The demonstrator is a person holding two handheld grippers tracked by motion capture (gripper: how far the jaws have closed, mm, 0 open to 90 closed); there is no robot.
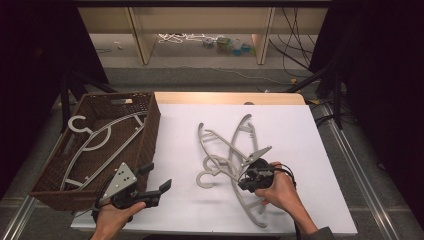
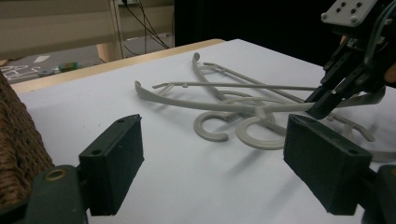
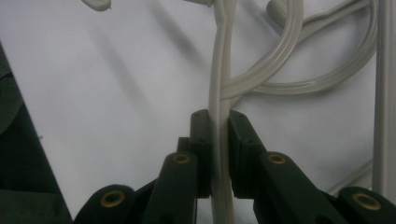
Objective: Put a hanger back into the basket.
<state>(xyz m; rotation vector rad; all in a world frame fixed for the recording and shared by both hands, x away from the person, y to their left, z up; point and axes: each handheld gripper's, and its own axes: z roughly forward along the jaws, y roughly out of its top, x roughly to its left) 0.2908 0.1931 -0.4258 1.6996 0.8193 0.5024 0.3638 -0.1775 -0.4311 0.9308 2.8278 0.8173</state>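
The left hand-held gripper [image 1: 159,179] hovers low with its jaws spread wide and nothing between them. The right hand-held gripper [image 1: 248,176], gripped by the right hand [image 1: 276,192], has its jaws clamped tight.

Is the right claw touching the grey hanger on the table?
Touching. In the right gripper view, the right claw has both black pads pressed on the thin arm of the grey hanger, with no gap.

Bare white desk [image 1: 180,145] lying open between wicker basket [image 1: 148,131] and tangled hangers [image 1: 230,150], hangers crowding the right half.
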